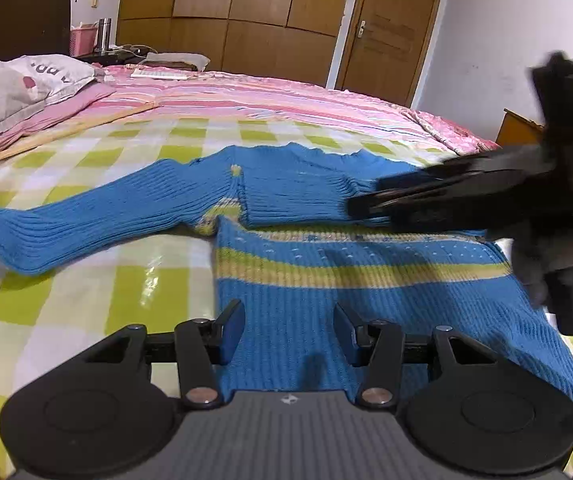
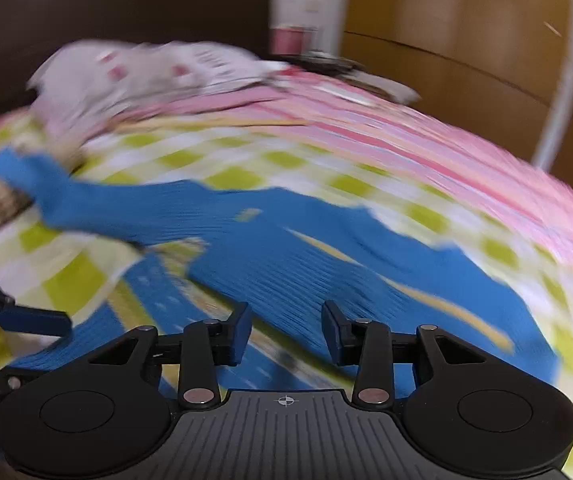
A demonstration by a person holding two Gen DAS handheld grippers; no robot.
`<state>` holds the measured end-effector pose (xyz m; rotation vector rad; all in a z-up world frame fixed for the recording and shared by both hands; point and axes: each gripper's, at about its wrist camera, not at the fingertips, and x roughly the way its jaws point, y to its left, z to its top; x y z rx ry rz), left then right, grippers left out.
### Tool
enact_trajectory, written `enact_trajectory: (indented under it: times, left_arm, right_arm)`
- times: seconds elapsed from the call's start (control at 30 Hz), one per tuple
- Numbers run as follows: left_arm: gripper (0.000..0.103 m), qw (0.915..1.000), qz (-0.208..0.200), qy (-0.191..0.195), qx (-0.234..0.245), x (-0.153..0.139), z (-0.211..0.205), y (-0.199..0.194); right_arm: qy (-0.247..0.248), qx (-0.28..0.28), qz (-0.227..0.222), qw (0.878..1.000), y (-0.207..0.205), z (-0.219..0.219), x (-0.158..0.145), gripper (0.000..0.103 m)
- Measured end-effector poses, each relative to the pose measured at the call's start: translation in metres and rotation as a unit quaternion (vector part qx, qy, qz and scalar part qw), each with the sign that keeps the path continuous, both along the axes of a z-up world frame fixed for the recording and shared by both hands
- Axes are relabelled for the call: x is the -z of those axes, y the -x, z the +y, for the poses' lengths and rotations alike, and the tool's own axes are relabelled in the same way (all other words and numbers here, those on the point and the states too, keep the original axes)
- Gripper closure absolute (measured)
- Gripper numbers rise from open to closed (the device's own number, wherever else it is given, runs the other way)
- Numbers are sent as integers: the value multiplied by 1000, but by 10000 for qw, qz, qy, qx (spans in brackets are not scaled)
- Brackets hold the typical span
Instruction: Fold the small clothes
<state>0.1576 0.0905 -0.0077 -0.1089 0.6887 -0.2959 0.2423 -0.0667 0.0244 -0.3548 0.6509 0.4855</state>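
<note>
Blue ribbed knit sweater (image 1: 326, 280) lay on the checked green-and-white bedsheet (image 1: 86, 280), body filling the lower middle of the left wrist frame, one sleeve (image 1: 66, 224) stretched out to the left edge, the other sleeve (image 1: 306, 188) folded in across the chest, centre-right.

Risks, as judged: the folded-in sleeve looked loosely laid, and the right claw (image 1: 356, 206) sat right at its cuff end; if a finger snagged the ribbing as it pulled away, the sleeve could drag back open. The knit was soft and stretchy, so a shallow pinch on the long left sleeve could slip or take only the top layer. The sheet itself was slick-looking and wrinkled near the lower left, so a claw pinching low might pick up sheet with the sweater. The right wrist view was heavily blurred, so the aim there was hard to confirm.

Pose: left claw (image 1: 288, 328) hovered low over the sweater hem, angled down, jaws apart with nothing between them, cloth only visible beyond. Right claw (image 2: 286, 330) came in from the right side of the left wrist frame, fingers pointing leftward along the folded sleeve; in its own view the jaws stood apart, nothing clamped, sweater beneath. Left claw's fingertips (image 2: 34, 322) showed at the lower left of that view.
</note>
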Motion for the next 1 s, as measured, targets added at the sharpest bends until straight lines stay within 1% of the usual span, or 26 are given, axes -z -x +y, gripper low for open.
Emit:
enact_trajectory:
  times: [0.07, 0.1, 0.17, 0.23, 0.27, 0.3, 0.33, 0.47, 0.53, 0.57, 0.6, 0.67, 0.7, 0.73, 0.8, 0.9, 0.97, 1.0]
  left_arm:
    - [49, 10000, -26, -34, 24, 1, 2, 0]
    - [49, 10000, -44, -48, 48, 1, 2, 0]
    - [49, 9999, -76, -58, 88, 1, 3, 1]
    - [49, 9998, -101, -84, 120, 0, 3, 1]
    - [49, 9998, -118, -103, 129, 0, 2, 2]
    - [49, 9998, -133, -116, 130, 0, 3, 3]
    - [49, 9997, -143, -120, 125, -1, 3, 3]
    - [49, 9998, -159, -64, 91, -3, 5, 4]
    - [49, 9998, -179, -65, 78, -4, 6, 4]
    - [49, 9998, -184, -63, 78, -4, 6, 4]
    - [49, 9998, -188, -59, 80, -5, 6, 4]
    - [49, 9998, -188, -59, 87, -5, 5, 5]
    - [49, 9998, -189, -58, 93, -5, 5, 5]
    - [49, 9997, -194, -58, 100, -5, 5, 5]
    - [49, 9997, -215, -48, 112, -6, 5, 5]
    - [49, 9996, -242, -35, 118, -6, 5, 6]
    - [49, 9997, -230, -23, 102, -6, 6, 5]
    - [49, 9997, -221, -17, 92, -5, 6, 5]
  right_arm:
    - [331, -305, -74, 9990, -4, 23, 10, 61]
    - [483, -384, -108, 9980, -5, 32, 15, 59]
    - [796, -422, -219, 9957, -11, 45, 25, 59]
    - [855, -309, -212, 9956, -20, 50, 30, 67]
    - [763, -193, -169, 9968, -23, 48, 29, 74]
    - [627, -93, -110, 9979, -25, 45, 28, 90]
    - [449, 17, -18, 9990, -29, 42, 25, 93]
    - [-155, 446, -32, 9989, -38, 39, 9, 93]
    - [-584, 688, 3, 9959, -42, 37, 0, 93]
    - [-723, 749, 11, 9946, -44, 37, -2, 93]
    - [-752, 747, 45, 9944, -44, 40, -3, 93]
    - [-542, 563, 219, 9967, -44, 49, 6, 92]
    - [-379, 469, 319, 9977, -44, 53, 11, 91]
    - [-248, 408, 377, 9981, -41, 55, 17, 87]
    - [-170, 328, 462, 9983, -35, 52, 22, 85]
    - [-506, 446, 467, 9966, -25, 29, 10, 74]
    - [-714, 581, 336, 9952, -20, 8, 1, 73]
    - [-734, 683, 268, 9946, -19, -1, -2, 73]
